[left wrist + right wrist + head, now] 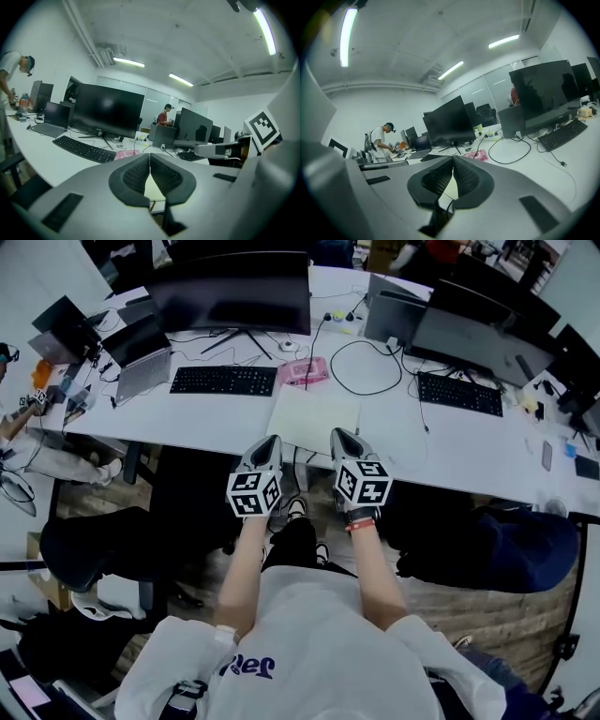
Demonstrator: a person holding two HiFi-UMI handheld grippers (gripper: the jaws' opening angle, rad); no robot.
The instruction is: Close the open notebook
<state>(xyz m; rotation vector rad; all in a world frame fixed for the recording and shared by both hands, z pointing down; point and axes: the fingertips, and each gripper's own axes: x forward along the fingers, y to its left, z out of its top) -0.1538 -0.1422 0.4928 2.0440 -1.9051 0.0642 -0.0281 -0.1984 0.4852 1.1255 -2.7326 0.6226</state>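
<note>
White desk (216,418) spans the upper half of the head view, carrying a curved monitor (234,292), a black keyboard (223,381) and a pink item (303,371); the notebook (314,418) lies open at centre frame; the left gripper (270,441) and right gripper (339,435) sit at its lower edge, jaws pressed together, empty.

Grey left gripper (269,440) and right gripper (339,433), black ribbed jaws, black-and-white marker cubes (254,494); white T-shirt (319,643), perhaps a red wristband (360,524).
</note>
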